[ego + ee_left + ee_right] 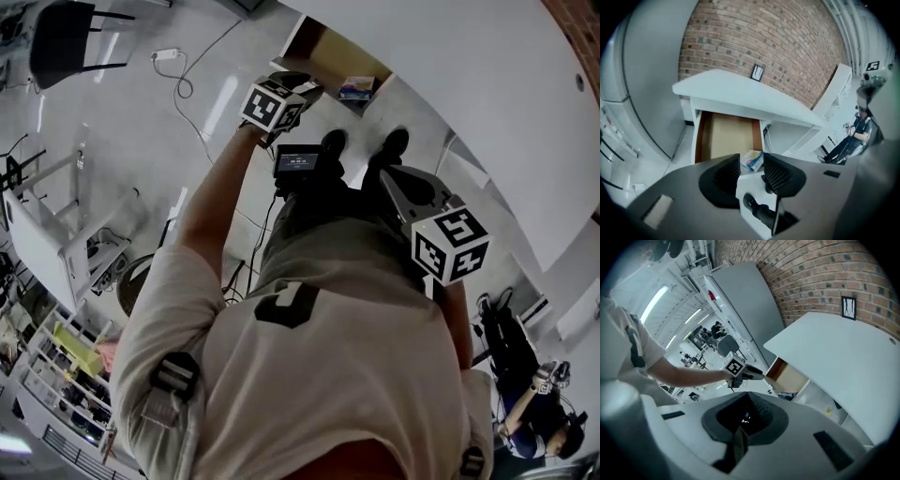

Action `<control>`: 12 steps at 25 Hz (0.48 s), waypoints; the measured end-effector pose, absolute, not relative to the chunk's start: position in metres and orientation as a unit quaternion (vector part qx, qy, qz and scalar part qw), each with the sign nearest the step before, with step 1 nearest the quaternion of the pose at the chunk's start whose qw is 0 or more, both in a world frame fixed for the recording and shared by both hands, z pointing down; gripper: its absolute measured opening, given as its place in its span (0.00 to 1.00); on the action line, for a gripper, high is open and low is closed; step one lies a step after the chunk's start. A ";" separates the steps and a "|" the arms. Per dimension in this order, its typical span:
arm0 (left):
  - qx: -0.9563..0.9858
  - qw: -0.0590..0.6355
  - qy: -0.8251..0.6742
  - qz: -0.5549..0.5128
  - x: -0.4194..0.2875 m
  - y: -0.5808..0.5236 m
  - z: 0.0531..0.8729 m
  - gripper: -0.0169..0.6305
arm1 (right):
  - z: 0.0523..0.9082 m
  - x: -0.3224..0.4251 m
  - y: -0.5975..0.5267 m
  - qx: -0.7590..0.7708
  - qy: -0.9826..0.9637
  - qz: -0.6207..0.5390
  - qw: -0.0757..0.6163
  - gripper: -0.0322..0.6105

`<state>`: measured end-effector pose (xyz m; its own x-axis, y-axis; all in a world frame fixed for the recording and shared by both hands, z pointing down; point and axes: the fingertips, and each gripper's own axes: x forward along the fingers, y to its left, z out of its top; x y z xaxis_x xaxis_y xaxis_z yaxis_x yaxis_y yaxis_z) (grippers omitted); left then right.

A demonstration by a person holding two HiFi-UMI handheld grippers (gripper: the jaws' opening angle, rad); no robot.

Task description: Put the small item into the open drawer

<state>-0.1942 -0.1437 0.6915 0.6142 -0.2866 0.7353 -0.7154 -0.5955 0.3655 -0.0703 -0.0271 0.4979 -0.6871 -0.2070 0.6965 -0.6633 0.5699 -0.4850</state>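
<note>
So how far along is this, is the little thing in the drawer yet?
Looks mostly done: the small packet already lies in the front corner of the open drawer. Nothing is in hand: the left gripper hovers near it with jaws apart and empty, and the right gripper is shut on nothing. Left, at most: drawing the left gripper back.

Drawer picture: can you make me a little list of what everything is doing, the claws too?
Drawer: open, under the white desk
Small item: blue and white, lying at the front end of the Drawer
Left claw: open, empty, pointing at the Small item
Right claw: shut, holding nothing, away from the Drawer
</note>
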 end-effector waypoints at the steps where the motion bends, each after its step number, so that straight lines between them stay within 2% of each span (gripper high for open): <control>1: 0.837 0.330 -0.313 0.305 -0.204 -0.143 0.673 0.26 | 0.496 -0.072 -0.027 0.262 -0.836 0.382 0.294 0.05; 4: 0.857 0.321 -0.321 0.245 -0.208 -0.133 0.611 0.24 | 0.488 -0.071 -0.029 0.263 -0.844 0.373 0.281 0.05; 7: 0.885 0.289 -0.305 0.202 -0.192 -0.114 0.561 0.09 | 0.478 -0.076 -0.030 0.262 -0.858 0.349 0.272 0.05; 12: 0.912 0.225 -0.285 0.191 -0.185 -0.088 0.519 0.06 | 0.459 -0.104 -0.026 0.258 -0.876 0.295 0.280 0.05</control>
<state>-0.1846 -0.0877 0.5190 0.7649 -0.4328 0.4771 -0.6053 -0.7364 0.3024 -0.1043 -0.0259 0.4590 -0.7097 -0.2874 0.6432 -0.6177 0.6928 -0.3721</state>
